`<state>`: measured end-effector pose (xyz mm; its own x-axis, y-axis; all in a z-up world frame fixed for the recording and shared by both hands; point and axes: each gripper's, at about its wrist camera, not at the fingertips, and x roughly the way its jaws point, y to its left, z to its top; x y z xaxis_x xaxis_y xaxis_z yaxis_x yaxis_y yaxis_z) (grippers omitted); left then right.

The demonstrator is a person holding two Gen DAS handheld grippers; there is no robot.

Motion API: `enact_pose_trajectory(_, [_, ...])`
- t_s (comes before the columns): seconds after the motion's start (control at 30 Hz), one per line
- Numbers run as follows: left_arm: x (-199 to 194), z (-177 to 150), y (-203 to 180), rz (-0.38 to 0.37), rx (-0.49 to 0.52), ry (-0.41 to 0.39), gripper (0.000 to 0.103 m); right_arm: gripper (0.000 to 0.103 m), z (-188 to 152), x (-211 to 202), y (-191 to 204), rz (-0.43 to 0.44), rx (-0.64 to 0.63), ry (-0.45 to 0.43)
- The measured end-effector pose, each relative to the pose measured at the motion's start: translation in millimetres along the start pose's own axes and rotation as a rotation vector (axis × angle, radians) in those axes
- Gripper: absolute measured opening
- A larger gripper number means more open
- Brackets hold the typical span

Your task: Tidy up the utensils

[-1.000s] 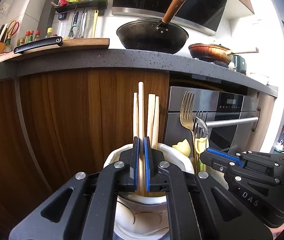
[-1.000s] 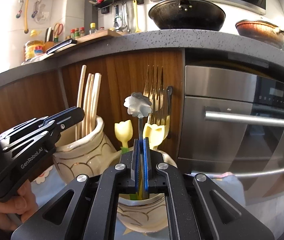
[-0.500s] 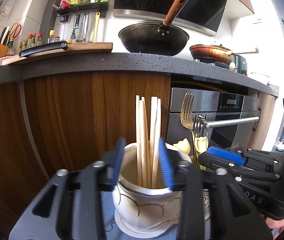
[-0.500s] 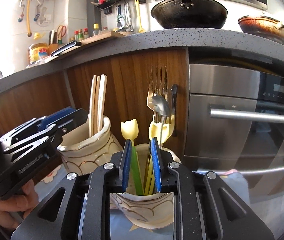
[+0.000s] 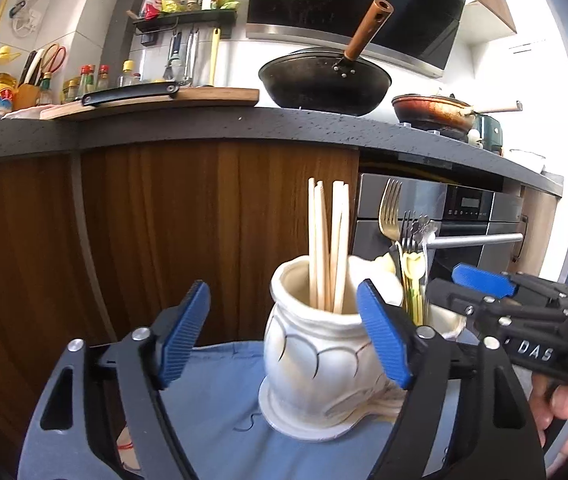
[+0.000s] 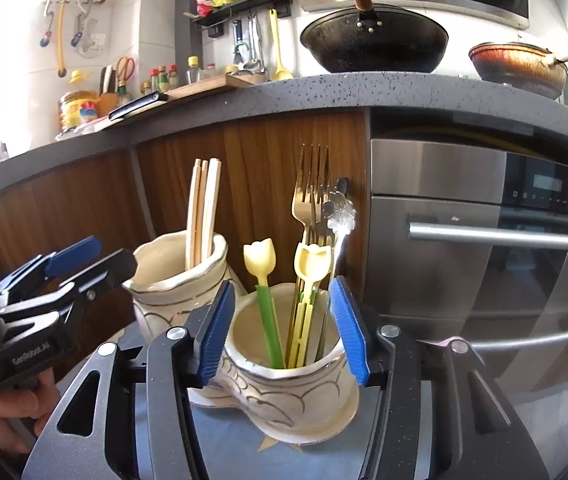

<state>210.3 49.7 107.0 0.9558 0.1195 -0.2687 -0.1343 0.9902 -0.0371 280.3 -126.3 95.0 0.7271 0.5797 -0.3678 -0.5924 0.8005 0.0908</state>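
Note:
In the left wrist view, several pale chopsticks [image 5: 326, 248] stand in a white ceramic holder [image 5: 316, 364]. My left gripper [image 5: 282, 340] sits just in front of it. Its jaws are opening and nothing is pressed between the blue pads. In the right wrist view, my right gripper [image 6: 282, 332] flanks the second white cup [image 6: 292, 384]. That cup holds gold forks [image 6: 310, 196], a flower-headed spoon [image 6: 340, 212] and tulip-topped picks [image 6: 260, 256]. Its jaws are opening too, and the pads grip none of the utensils. Each gripper shows in the other's view: right gripper [image 5: 450, 282], left gripper [image 6: 114, 254].
Both cups stand on a blue cloth [image 5: 220, 392] in front of a wooden cabinet [image 5: 164, 220] and an oven with a steel handle [image 6: 504, 236]. A dark counter overhead carries a wok [image 5: 324, 84], a pan and a cutting board. A hand [image 6: 8, 412] holds the left tool.
Both grippers were shut, the left on a chopstick and the right on the flower spoon. Both have let go; each utensil now stands in its cup, and the left gripper has drawn back.

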Motion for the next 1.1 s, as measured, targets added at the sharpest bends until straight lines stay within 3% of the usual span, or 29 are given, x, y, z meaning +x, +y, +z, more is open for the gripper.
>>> enact_pose_trajectory(0.2, [-5,-11,6,0.026,0.001,0.016,0.093,0.062,-15,-10,5,-0.019,-0.002,-0.004])
enact_pose_trajectory(0.27, [-5,-13,6,0.026,0.005,0.021,0.097,0.074,-21,-15,6,-0.028,-0.005,-0.010])
enact_pose_trajectory(0.5, [-8,-14,1,0.020,0.048,0.003,0.098,0.084,-35,-26,9,-0.060,-0.007,-0.050])
enact_pose_trajectory(0.57, [-7,-15,0,0.018,0.056,0.002,0.098,0.093,-38,-30,8,-0.075,-0.007,-0.067])
enact_pose_trajectory(0.8, [-10,-15,3,0.007,0.047,-0.017,0.098,0.096,-38,-43,12,-0.100,-0.034,-0.140])
enact_pose_trajectory(1.1, [-11,-13,4,0.009,0.035,-0.019,0.098,0.097,-35,-43,14,-0.088,-0.035,-0.145])
